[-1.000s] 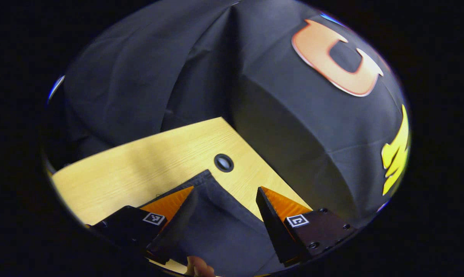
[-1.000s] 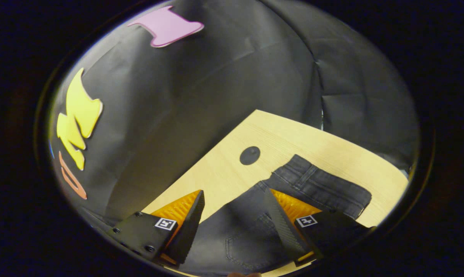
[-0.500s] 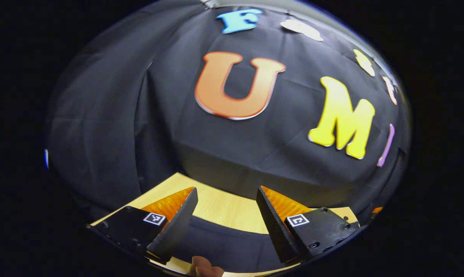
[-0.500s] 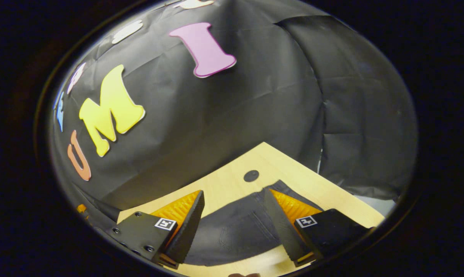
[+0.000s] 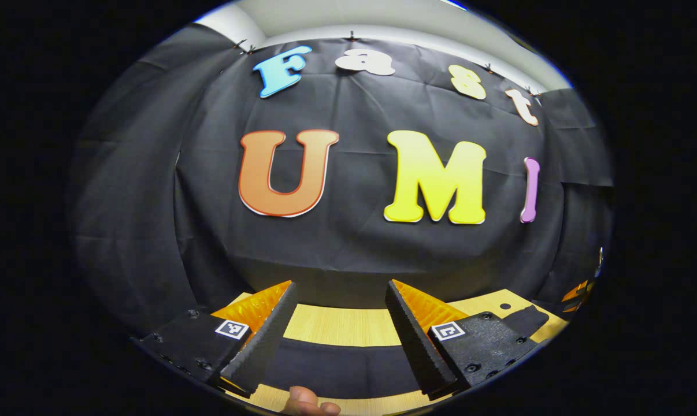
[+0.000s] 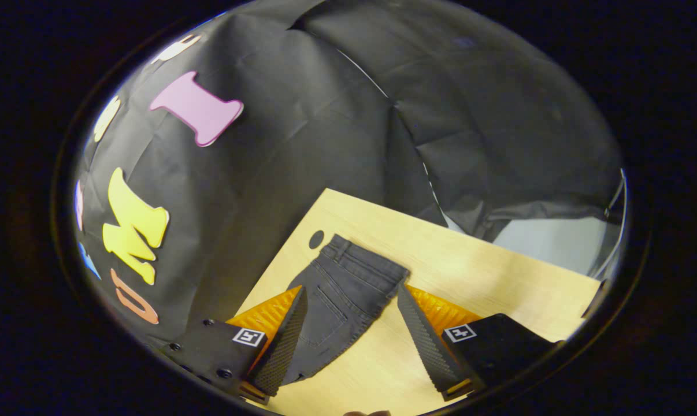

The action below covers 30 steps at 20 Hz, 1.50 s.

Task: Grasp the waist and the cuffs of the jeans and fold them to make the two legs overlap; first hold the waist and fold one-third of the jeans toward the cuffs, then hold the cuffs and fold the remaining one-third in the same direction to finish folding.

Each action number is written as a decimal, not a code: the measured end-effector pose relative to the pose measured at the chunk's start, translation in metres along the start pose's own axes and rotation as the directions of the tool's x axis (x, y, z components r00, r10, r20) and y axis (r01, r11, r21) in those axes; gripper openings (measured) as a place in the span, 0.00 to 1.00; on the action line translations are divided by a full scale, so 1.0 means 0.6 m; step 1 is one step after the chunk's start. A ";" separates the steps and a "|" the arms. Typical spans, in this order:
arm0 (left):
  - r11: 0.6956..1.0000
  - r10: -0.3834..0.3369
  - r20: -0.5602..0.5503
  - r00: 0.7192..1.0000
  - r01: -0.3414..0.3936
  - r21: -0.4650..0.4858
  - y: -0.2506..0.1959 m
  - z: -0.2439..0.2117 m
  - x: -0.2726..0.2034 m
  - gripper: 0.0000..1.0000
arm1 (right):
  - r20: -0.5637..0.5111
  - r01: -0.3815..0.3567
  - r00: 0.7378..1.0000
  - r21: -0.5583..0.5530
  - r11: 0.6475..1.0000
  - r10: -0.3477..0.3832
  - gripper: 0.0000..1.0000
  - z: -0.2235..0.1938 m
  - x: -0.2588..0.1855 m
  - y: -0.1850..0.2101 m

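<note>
While both jaws gape wide, holding nothing, dark grey denim jeans [image 6: 340,294] lie flat on light wooden table [image 6: 475,271], ahead of right gripper [image 6: 351,332]; dark fabric band crosses beyond left gripper [image 5: 337,329].

black cloth walls [image 6: 325,144], light wood table [image 6: 499,271].

jeans [image 6: 343,300] flat on table [image 6: 487,271], waist beside hole [image 6: 316,239]

Ahead of my right gripper lies a light wooden table [image 6: 487,260] with a dark round hole [image 6: 316,239] near its far corner; black cloth wall [image 6: 302,162] stands behind it.
</note>
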<state>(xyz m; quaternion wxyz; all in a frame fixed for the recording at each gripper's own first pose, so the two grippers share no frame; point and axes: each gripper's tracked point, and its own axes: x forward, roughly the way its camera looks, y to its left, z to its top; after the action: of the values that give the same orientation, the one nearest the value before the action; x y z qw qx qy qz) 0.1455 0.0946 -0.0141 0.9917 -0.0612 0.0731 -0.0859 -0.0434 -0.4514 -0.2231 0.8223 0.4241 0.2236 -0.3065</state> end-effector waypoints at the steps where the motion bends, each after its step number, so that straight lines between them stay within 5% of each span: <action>1: 1.000 -0.010 0.013 1.000 0.010 0.014 -0.011 0.005 -0.010 0.98 | -0.022 0.005 1.000 0.029 1.000 -0.004 0.96 -0.010 0.002 -0.007; 7: 0.999 -0.050 0.034 0.998 0.050 0.005 -0.064 0.016 -0.054 0.98 | -0.134 0.029 0.991 0.198 0.980 -0.003 0.96 -0.058 0.040 -0.022; 23: 1.000 -0.026 -0.004 1.000 0.026 -0.013 -0.044 0.017 -0.087 0.98 | -0.173 0.066 0.985 0.234 0.970 -0.026 0.91 -0.091 0.157 0.006; 28: 1.000 -0.024 -0.025 0.999 0.024 -0.021 -0.047 0.010 -0.084 0.99 | -0.169 0.066 0.985 0.257 0.964 -0.022 0.39 -0.089 0.181 -0.008; 29: 0.999 -0.026 -0.030 0.999 0.026 -0.019 -0.051 0.009 -0.083 0.99 | -0.173 0.083 0.984 0.235 0.968 -0.043 0.38 -0.080 0.175 -0.025; 30: 0.999 -0.029 -0.032 0.999 0.029 -0.014 -0.054 0.008 -0.082 0.99 | -0.179 0.081 0.983 0.228 0.970 -0.040 0.16 -0.090 0.173 -0.026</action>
<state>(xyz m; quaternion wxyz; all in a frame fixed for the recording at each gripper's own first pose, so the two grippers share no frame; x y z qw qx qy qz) 0.0930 0.0721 0.0016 0.9887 -0.0677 0.0886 -0.1006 0.0137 -0.4458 -0.3261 0.7341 0.5364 0.2694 -0.3176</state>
